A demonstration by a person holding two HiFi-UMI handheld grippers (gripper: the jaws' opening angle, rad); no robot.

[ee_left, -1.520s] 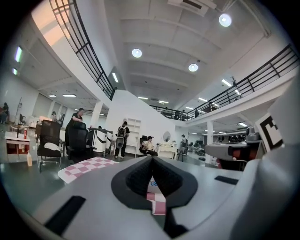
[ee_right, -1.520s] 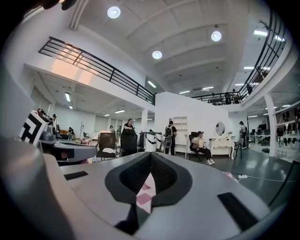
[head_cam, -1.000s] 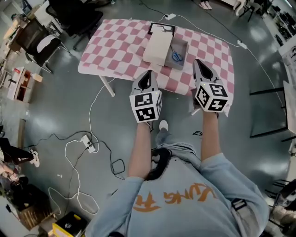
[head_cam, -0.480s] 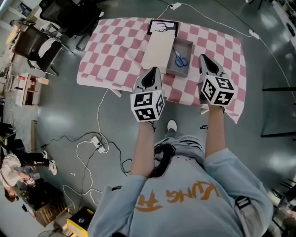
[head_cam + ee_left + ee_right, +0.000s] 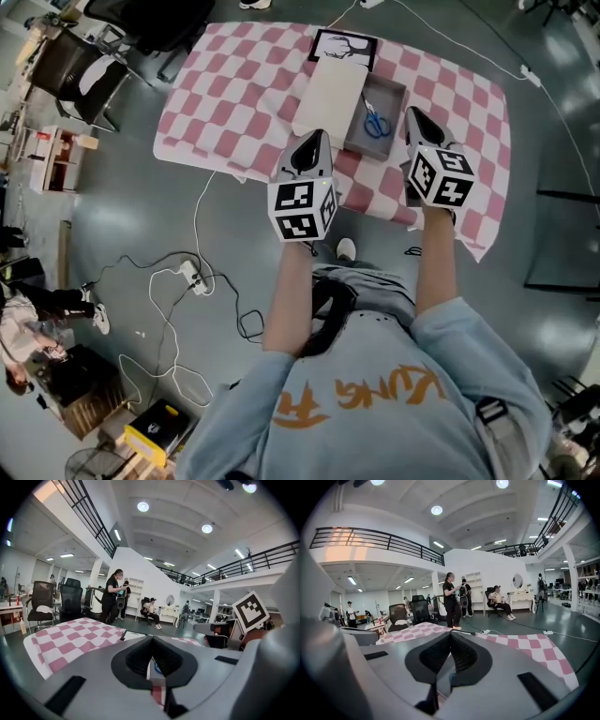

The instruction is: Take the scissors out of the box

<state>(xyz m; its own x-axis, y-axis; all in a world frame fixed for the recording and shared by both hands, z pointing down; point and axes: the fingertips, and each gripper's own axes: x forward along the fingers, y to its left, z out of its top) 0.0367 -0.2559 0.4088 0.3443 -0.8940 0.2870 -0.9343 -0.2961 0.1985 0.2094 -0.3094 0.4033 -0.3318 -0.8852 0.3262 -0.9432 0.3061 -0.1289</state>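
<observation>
The open grey box (image 5: pixel 395 97) sits on a table draped in a pink-and-white checked cloth (image 5: pixel 234 94). The blue-handled scissors (image 5: pixel 377 121) lie flat inside it on the box floor, untouched by either claw. A white box lid (image 5: pixel 328 99) lies flat against the left side of the box, and a black-framed card (image 5: pixel 344 45) rests on the cloth just past the box's far left corner. The left gripper (image 5: pixel 316 137) hangs in front of the box's near left corner, over the near end of the lid. Its jaws are pressed together with nothing between them, as the left gripper view (image 5: pixel 151 641) shows. The right gripper (image 5: pixel 413 114) is just beside the right wall of the box, tips level with the scissors but outside the box. Its jaws are likewise closed on nothing in the right gripper view (image 5: pixel 450 637). Each gripper's marker cube lies on the near side of the box, toward the person's forearms. Well to the left of the box, off the table, a black office chair (image 5: pixel 89 80) stands on the grey floor. A white power strip (image 5: pixel 187 276) with trailing cable lies on the floor farther toward the person.
</observation>
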